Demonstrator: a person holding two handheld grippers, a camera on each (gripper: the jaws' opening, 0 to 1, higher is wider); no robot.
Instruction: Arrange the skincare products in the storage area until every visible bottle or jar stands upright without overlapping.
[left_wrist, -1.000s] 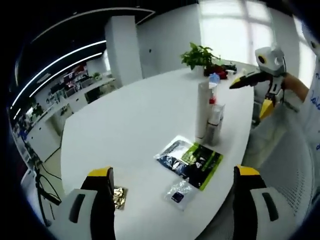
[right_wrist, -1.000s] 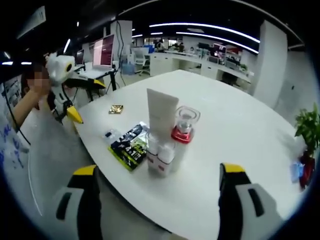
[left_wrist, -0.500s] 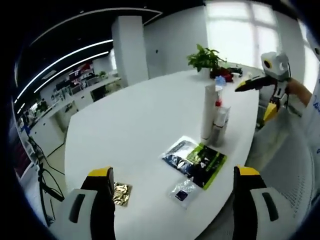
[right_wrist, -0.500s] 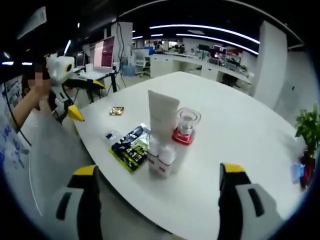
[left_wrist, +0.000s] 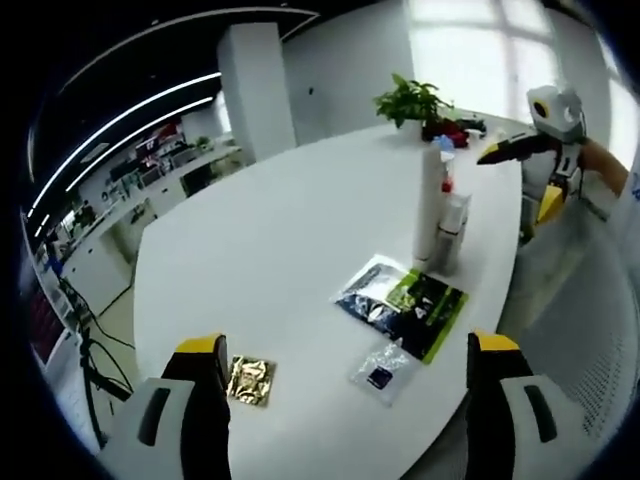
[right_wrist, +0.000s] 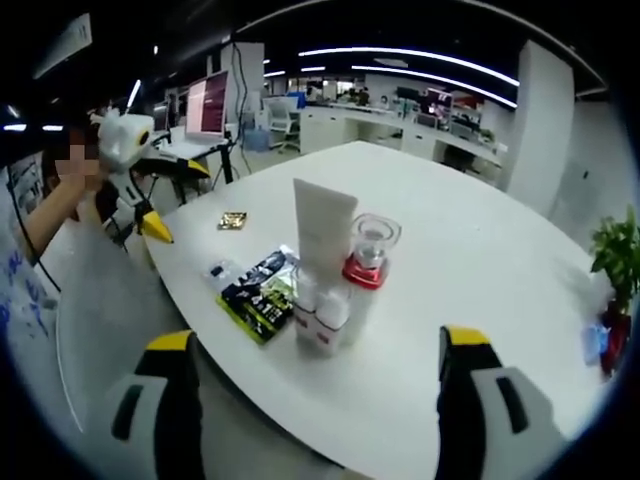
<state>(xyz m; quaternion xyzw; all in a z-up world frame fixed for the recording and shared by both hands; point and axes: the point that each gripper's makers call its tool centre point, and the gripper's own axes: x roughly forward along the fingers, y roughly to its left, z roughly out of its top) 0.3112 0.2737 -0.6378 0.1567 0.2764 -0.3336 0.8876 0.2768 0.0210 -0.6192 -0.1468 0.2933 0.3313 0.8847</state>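
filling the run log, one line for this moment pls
left gripper: open, empty | right gripper: open, empty | white tube: upright on table | sachets: flat

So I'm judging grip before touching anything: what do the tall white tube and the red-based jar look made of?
The tall white tube looks like matte soft plastic: opaque, no glare. The red-based jar seems clear glass or hard acrylic on top, since it shows see-through walls; which one I cannot tell.

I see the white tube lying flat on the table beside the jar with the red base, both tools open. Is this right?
Not quite: the white tube stands upright, as the right gripper view shows. It is beside the jar with the red base, and both tools are open.
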